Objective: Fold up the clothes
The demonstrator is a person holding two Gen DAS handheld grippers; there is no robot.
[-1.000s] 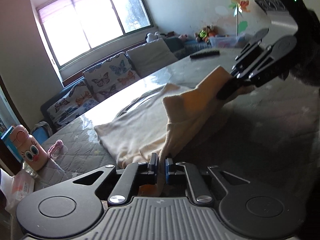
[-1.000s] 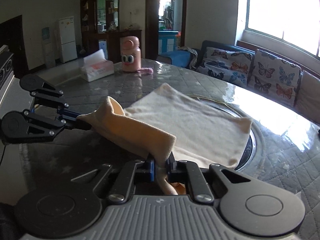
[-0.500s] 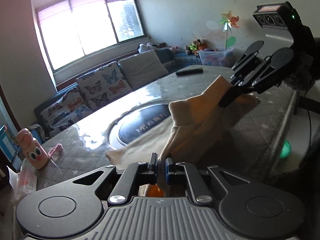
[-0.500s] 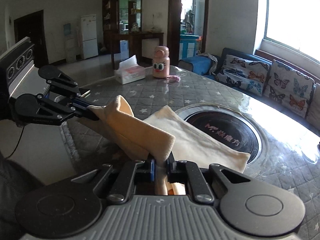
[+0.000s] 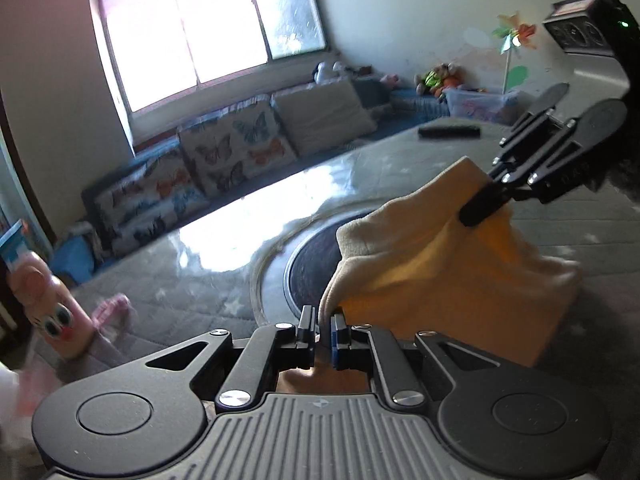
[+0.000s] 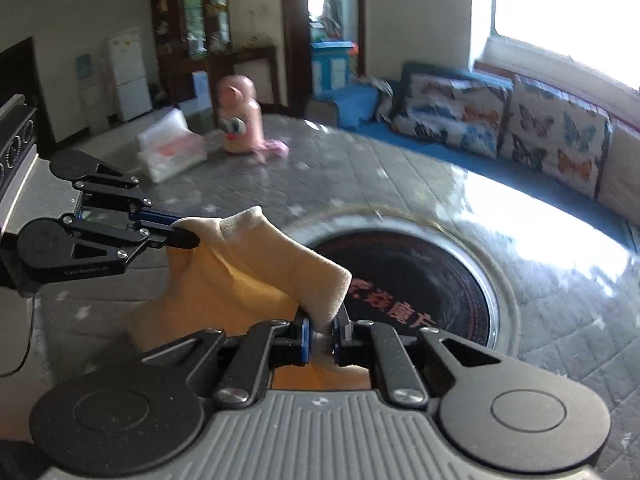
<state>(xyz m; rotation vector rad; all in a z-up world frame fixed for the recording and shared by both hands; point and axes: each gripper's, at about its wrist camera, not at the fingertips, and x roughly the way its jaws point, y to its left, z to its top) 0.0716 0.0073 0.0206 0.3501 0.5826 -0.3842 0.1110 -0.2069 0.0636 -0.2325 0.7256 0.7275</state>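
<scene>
Stretching wide under window glare: quilted grey counter (image 6: pixel 400 184), butterfly-cushioned sofa (image 6: pixel 500 120) at 2 o'clock. Hanging above the counter, long axis spanning both tools: cream cloth (image 6: pixel 256 280). Clenching its corners: left tool (image 5: pixel 321 330), right tool (image 6: pixel 322 334).

left gripper (image 5: pixel 323 326): jaws closed, cloth pinched between them, held raised | right gripper (image 6: pixel 321 334): jaws closed, cloth pinched, held raised | grippers kept apart, angled toward each other
</scene>
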